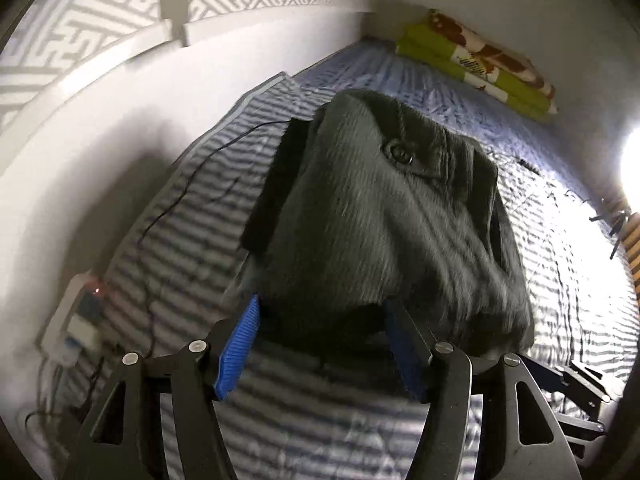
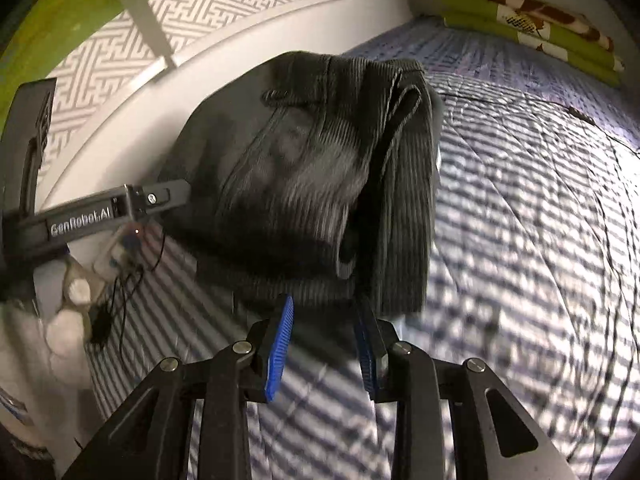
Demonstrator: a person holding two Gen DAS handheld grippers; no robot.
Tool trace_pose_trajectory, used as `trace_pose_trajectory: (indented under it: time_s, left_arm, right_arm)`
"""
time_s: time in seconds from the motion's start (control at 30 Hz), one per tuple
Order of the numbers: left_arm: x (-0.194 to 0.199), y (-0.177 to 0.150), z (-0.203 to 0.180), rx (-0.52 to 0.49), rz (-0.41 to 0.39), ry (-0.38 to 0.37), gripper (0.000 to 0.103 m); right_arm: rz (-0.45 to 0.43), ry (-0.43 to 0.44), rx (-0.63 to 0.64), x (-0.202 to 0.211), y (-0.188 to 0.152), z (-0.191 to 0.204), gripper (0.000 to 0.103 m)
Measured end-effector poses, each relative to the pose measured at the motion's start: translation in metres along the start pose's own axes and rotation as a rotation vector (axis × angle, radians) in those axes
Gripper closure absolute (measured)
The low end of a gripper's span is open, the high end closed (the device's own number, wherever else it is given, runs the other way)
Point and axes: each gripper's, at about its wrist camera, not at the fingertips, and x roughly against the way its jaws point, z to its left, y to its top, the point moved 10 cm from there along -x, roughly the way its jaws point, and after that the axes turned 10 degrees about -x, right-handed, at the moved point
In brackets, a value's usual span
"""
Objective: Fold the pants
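Note:
Dark grey corduroy pants lie folded in a thick bundle on the striped blue-and-white quilt; a button shows on the top face. My left gripper stands wide open, its blue pads on either side of the bundle's near edge. In the right wrist view the same pants fill the middle, with a loose fold standing up on their right side. My right gripper is open, tips at the near edge of the cloth. The left gripper also shows there, by the bundle's left side.
A white curved bed rail runs along the left, a patterned wall behind it. A power strip with dark cables lies on the quilt beside the rail. Folded green-and-brown bedding rests at the far end. A bright lamp glares at right.

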Motion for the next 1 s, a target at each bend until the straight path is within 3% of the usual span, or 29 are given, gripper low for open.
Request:
trace_pose_trajectory:
  time_s: [0.3, 0.57, 0.8, 1.0]
  left_arm:
    - [0.092, -0.086, -0.043, -0.043, -0.044, -0.017, 0.037]
    - [0.196, -0.127, -0.101, -0.074, -0.152, -0.027, 0.033]
    - [0.283, -0.168, -0.156, -0.136, -0.279, 0.0, 0.023]
    - [0.32, -0.208, -0.191, -0.145, -0.301, -0.031, 0.021]
  right_arm:
    - [-0.04, -0.019, -0.001, 0.08, -0.062, -0.019, 0.075]
    - [-0.106, -0.021, -0.001, 0.167, -0.107, -0.028, 0.075]
    - [-0.197, -0.028, 0.01, 0.238, -0.142, -0.035, 0.063]
    - [-0.255, -0.067, 0.013, 0.279, -0.178, -0.049, 0.05]
